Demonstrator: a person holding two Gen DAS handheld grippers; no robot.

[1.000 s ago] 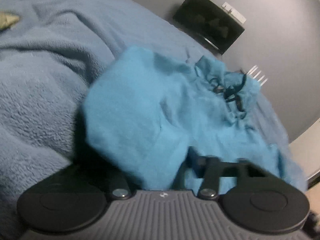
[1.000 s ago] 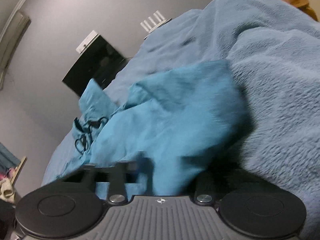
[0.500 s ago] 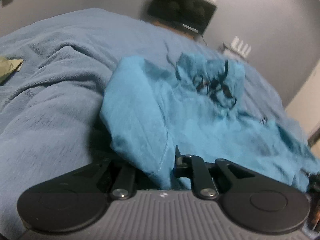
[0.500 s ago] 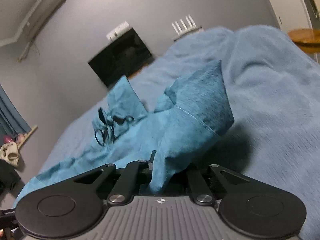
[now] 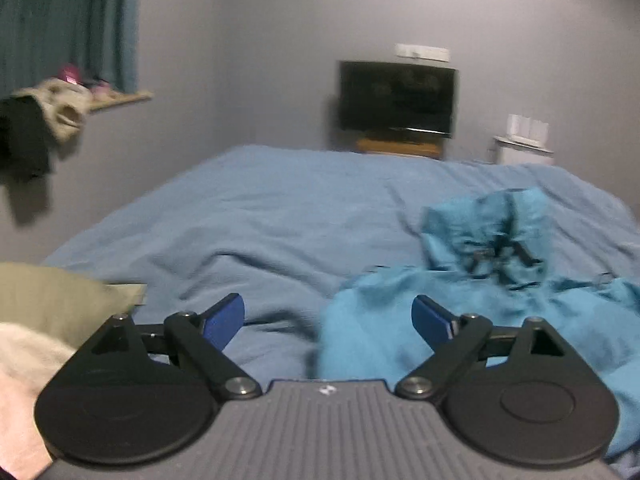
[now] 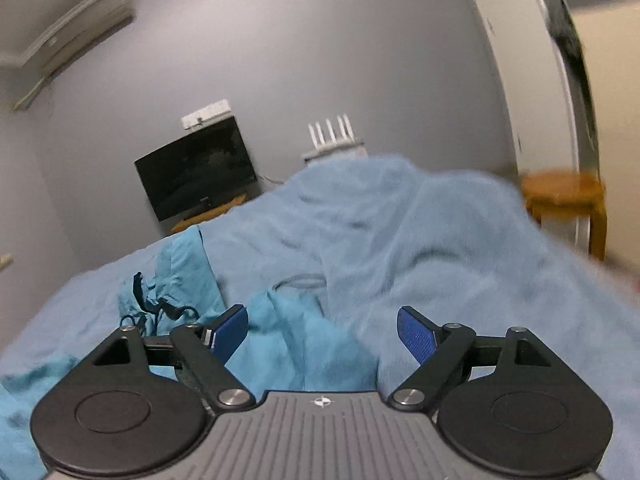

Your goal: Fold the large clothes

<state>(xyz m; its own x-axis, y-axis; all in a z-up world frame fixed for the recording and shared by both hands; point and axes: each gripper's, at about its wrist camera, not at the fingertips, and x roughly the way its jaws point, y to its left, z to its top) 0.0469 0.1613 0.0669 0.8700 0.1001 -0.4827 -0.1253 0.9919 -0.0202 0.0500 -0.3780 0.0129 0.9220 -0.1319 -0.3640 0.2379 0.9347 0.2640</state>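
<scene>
A bright blue hoodie with dark drawstrings lies crumpled on the bed's blue blanket. In the left wrist view it sits low on the right, below and beyond my left gripper. That gripper's jaws are opening wide, with no cloth pinched between the blue pads. In the right wrist view the hoodie lies low on the left, under my right gripper. Its jaws are opening too, and the pads press on nothing. Both grippers hang above the garment.
A folded olive and pale cloth lies at the bed's near left. A dark television and a white router stand by the far wall. A wooden stool is at the bed's right. Clothes hang on a shelf.
Both grippers held hoodie fabric before; now both have let go and stand wide. Both have risen and rolled level, and the hoodie has dropped onto the blanket.
</scene>
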